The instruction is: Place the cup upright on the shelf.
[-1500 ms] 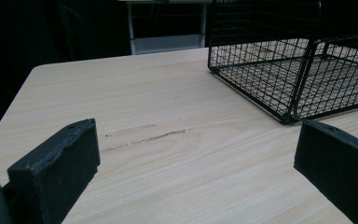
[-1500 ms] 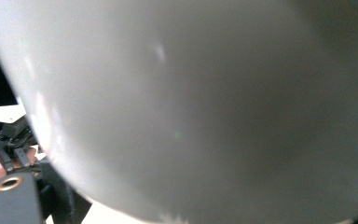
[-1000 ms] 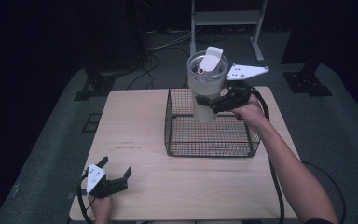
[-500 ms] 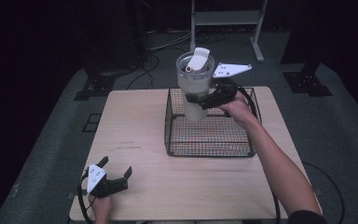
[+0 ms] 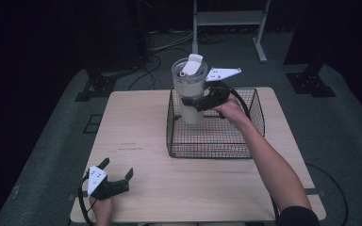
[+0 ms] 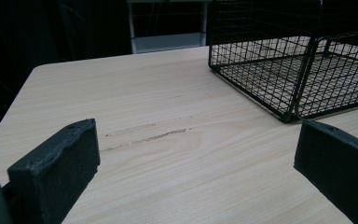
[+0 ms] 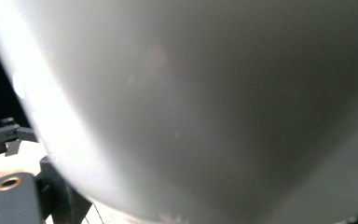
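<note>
One wooden table (image 5: 141, 132) in a dark room: right gripper (image 5: 199, 102) jaws clamp a tumbler (image 5: 188, 89), left gripper (image 5: 115, 183) jaws gape empty.

Dim room, lit tabletop (image 5: 146, 127), right gripper view blurred close-up

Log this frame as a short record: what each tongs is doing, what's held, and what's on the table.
left tongs: open, holding nothing, low at the table's near left corner
right tongs: shut on the tumbler
tumbler: pale grey, lidded, upright, held over the basket's far left part
basket: black wire, on the table's right half; nothing seen inside
table: light wood with a faint dark streak
</note>
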`<state>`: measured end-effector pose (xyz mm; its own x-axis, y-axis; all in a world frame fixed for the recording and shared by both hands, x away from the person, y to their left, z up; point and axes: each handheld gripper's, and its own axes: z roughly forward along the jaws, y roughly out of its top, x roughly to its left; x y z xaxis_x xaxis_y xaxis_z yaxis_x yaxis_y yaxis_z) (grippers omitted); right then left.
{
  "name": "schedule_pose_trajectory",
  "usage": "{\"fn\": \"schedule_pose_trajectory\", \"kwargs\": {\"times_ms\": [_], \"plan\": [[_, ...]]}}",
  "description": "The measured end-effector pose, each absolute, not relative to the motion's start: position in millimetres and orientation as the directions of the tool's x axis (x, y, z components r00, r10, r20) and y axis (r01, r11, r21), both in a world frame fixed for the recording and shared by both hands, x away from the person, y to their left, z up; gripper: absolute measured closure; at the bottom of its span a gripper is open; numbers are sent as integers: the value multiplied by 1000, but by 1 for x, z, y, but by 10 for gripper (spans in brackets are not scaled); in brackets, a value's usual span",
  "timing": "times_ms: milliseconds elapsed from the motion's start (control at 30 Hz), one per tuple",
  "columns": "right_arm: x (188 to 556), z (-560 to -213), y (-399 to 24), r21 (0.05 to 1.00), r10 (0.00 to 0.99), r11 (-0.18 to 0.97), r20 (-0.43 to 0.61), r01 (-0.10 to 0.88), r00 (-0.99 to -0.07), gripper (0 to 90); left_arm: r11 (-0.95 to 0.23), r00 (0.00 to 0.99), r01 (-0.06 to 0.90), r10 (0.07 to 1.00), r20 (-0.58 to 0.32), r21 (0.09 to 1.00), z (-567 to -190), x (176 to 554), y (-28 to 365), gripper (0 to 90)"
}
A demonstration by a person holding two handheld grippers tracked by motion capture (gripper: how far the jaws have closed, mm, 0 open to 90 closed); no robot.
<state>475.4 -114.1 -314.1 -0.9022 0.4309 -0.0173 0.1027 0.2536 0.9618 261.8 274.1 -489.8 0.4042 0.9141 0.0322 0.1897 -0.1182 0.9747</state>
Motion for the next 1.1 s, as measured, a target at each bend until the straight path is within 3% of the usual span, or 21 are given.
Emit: {"fn": "schedule_pose_trajectory", "kwargs": {"times_ms": [1100], "plan": [[499,-380,-113,940,437,277,63,201,-897,89,-113,414,189,910,25,975,-490,262,275,0]]}}
